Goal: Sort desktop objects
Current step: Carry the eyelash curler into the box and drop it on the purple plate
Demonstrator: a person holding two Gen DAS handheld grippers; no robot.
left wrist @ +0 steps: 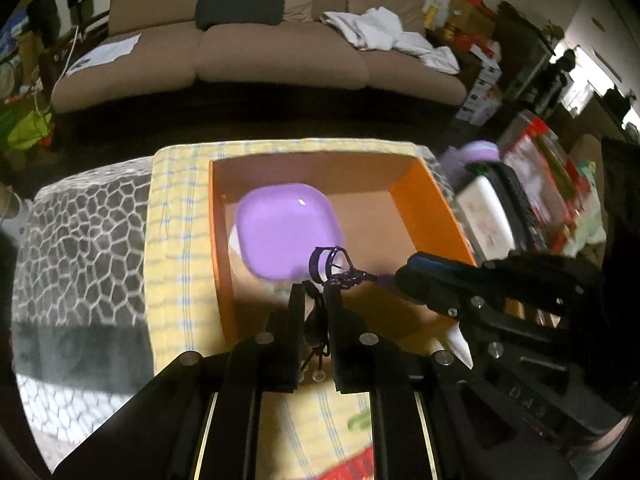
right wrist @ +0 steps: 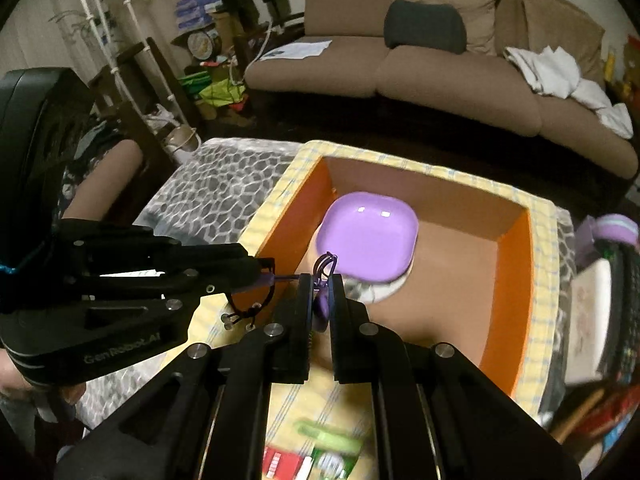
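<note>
An orange box (left wrist: 424, 208) (right wrist: 520, 280) stands on a yellow checked cloth (left wrist: 176, 240). A purple square plate (left wrist: 286, 230) (right wrist: 370, 236) lies inside it on something white. My left gripper (left wrist: 314, 292) is shut on a black cord or hair tie (left wrist: 316, 320), and it also shows in the right wrist view (right wrist: 264, 274). My right gripper (right wrist: 320, 284) is shut on the purple handle (right wrist: 323, 304) of an eyelash curler (left wrist: 332, 264). The right gripper also shows in the left wrist view (left wrist: 404, 276). Both grippers meet over the box's near edge.
A grey pebble-pattern blanket (left wrist: 76, 232) lies to the left. Cluttered boxes and a purple roll (right wrist: 616, 228) sit to the right. A brown sofa (left wrist: 256, 48) is beyond. Green and red items (right wrist: 320, 448) lie on the cloth near me.
</note>
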